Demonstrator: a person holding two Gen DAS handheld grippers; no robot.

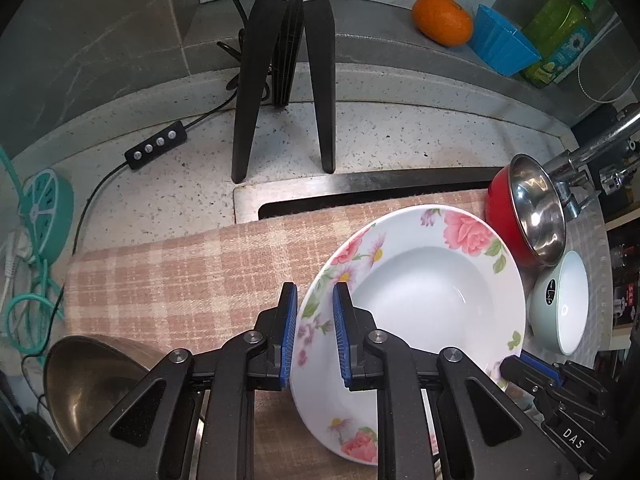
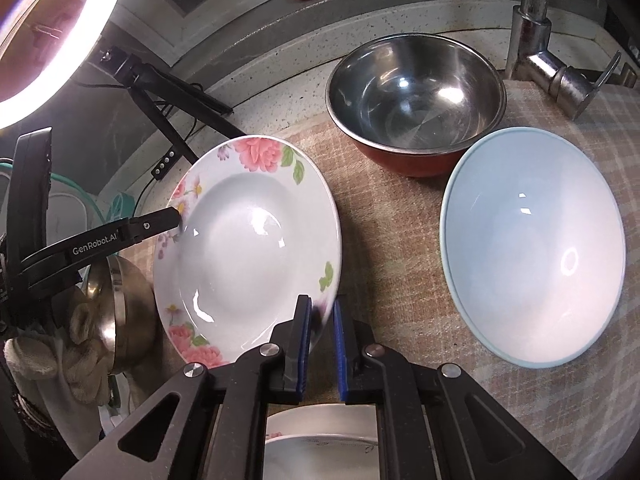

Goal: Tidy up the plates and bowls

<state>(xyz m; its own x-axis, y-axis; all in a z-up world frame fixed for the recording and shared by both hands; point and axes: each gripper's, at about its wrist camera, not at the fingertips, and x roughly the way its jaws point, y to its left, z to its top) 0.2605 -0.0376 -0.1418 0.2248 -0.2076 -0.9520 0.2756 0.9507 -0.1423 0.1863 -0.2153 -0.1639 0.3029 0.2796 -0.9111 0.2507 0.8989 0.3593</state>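
A white deep plate with pink flowers [image 1: 420,292] is held tilted over the checked cloth [image 1: 180,280]. My left gripper [image 1: 315,292] is shut on its left rim, the blue pads on either side of the edge. In the right wrist view my right gripper [image 2: 321,308] is shut on the near rim of the same plate [image 2: 244,248], and the left gripper [image 2: 176,220] shows at the far-left rim. A red bowl with a steel inside [image 2: 416,96] and a pale blue-green bowl [image 2: 532,248] stand on the cloth to the right.
A steel bowl [image 1: 88,384] sits at the left, beside a gloved hand [image 2: 80,340]. Another white plate [image 2: 320,440] lies under my right gripper. A black tripod [image 1: 284,80], a faucet [image 2: 560,76], an orange [image 1: 442,20] and a blue cup [image 1: 504,40] line the back.
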